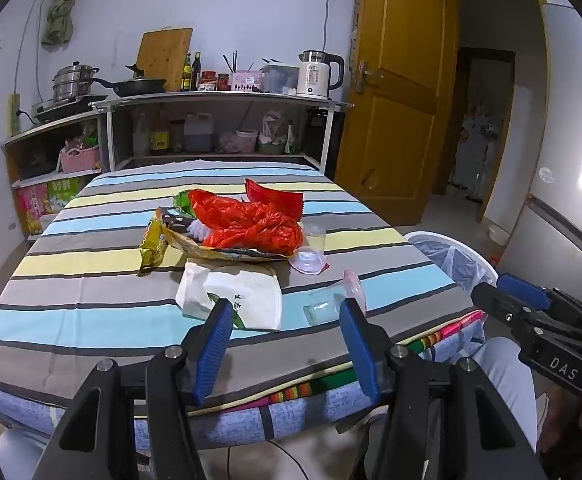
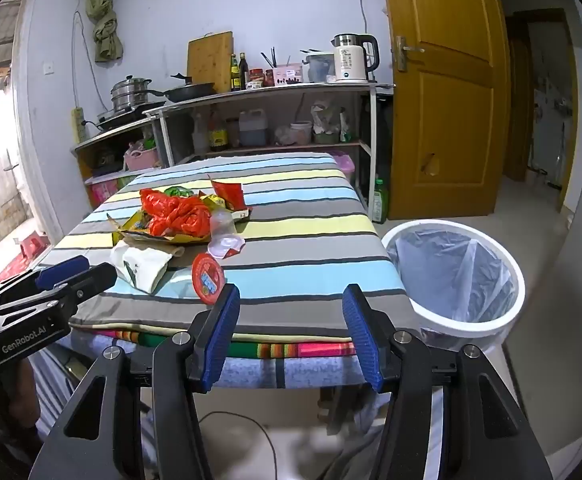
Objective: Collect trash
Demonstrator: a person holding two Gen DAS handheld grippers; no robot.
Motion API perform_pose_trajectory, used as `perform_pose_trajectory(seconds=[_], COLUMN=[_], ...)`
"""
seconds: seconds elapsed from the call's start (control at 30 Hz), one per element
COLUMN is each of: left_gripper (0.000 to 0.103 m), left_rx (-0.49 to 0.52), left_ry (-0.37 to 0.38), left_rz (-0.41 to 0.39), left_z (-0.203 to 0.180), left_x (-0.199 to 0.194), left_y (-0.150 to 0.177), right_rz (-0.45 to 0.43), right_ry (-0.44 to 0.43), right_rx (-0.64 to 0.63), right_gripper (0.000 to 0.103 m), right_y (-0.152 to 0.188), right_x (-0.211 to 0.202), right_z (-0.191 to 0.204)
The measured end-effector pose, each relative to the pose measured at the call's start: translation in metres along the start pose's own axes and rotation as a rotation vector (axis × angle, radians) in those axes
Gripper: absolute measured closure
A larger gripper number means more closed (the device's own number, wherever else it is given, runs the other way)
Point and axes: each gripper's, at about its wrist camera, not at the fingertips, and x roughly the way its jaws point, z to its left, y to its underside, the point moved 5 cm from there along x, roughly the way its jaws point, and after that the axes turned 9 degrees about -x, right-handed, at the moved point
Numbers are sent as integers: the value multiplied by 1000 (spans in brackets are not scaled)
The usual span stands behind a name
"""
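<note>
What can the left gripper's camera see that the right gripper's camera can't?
Only the left view shows the yellow snack wrapper whole at the pile's left side, and the fallen clear cup from its clear open end.

Only the right view shows the whole white trash bin with its plastic liner, the green bottle on the floor by the door, and the cup's red lid.

Both show the striped table, the red plastic bag, the white paper bag, the kettle, and both grippers open, holding nothing.

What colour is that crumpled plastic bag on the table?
Bright orange-red; the plastic bag shows best in the left wrist view.
</note>
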Motion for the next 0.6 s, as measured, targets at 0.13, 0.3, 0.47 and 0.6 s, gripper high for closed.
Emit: perform_pose_trajectory(seconds=[0.13, 0.3, 0.47, 0.6], left_gripper=[48, 48, 48, 48], left_rx=[0, -2, 0, -2], left_ry=[-1, 13, 10, 16], left_rz=[-16, -31, -24, -15], left_z=[-2, 0, -1, -3], left_x=[-4, -9, -10, -8], left_y=[-5, -4, -4, -4], right_rz=[7, 5, 0, -1], right_ry=[-1, -3, -1, -1], right_rx=[-2, -4, 0, -1], right_gripper=[48, 48, 48, 48], right_y=[0, -1, -2, -2], right_x=[-1, 0, -2, -1], right_z=[0, 1, -1, 0])
